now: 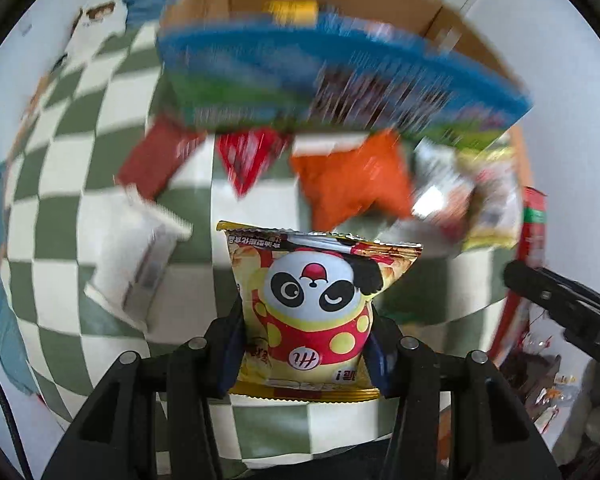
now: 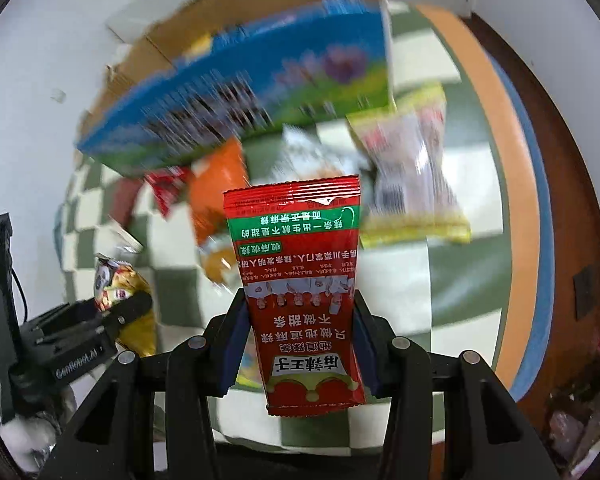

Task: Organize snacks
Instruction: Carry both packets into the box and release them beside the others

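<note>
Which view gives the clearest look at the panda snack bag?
The left wrist view: the panda snack bag fills the centre, sharp, clamped between the left gripper fingers. The right wrist view shows only a small sliver of it at the left edge, half hidden behind that gripper.

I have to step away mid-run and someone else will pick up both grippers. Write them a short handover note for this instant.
Left gripper: shut on the panda snack bag, held clear of the checkered cloth.
Right gripper: shut on the red spicy-strip packet, also held clear.
Ahead: the open cardboard box with its blue printed side; whether anything lies inside is too blurred to tell.
On the cloth: the orange bag, red packets, white packet, yellow-edged bag.
Done: two snacks picked up. Left: place them, then sort the rest.
</note>
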The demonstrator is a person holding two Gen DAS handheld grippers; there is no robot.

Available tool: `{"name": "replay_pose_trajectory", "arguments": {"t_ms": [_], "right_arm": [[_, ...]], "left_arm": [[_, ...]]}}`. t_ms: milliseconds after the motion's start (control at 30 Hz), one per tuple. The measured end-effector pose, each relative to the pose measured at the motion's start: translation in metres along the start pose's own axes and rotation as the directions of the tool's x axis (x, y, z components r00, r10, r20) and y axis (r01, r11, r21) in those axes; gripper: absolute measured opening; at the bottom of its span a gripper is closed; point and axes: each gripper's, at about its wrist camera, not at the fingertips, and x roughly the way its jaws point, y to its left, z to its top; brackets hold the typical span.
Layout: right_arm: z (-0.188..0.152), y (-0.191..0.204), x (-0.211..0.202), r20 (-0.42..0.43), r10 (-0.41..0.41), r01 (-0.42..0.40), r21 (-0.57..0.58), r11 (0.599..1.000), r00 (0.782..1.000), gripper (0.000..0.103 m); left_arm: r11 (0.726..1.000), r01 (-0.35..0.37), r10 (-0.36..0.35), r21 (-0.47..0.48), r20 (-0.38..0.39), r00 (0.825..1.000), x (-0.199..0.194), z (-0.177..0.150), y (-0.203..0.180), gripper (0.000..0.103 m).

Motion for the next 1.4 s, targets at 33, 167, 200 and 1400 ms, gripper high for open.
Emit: {"name": "replay_pose_trajectory", "arguments": {"t_ms": [33, 167, 200, 1400], "right_arm": [[0.007, 0.002, -0.007, 0.017, 0.013, -0.013, -0.005, 1.000, 1.000, 0.050], [0.045, 0.013, -0.031, 0.081, 0.062, -0.059, -0.038, 0.998, 0.995, 0.050], [0.054, 0.017, -0.038, 0.095, 0.073, -0.069, -0.045, 0.997, 0.993, 0.050], [0.362, 0.007, 0.110, -0.057, -0.229, 0.225, -0.067, 0.972, 0.972, 0.094]], "left_arm": [[1.000, 0.009, -0.009, 0.002, 0.020, 1.000, -0.009, 0.004, -0.002, 0.047], [0.998, 0.055, -0.055, -0.004, 0.108, 0.993, -0.040, 0.046, -0.014, 0.047], [0.997, 0.071, -0.070, -0.008, 0.122, 0.990, -0.041, 0.062, -0.015, 0.047], [0.981, -0.137, 0.116, -0.137, -0.149, 0.982, 0.125, 0.327, 0.062, 0.089]]}}
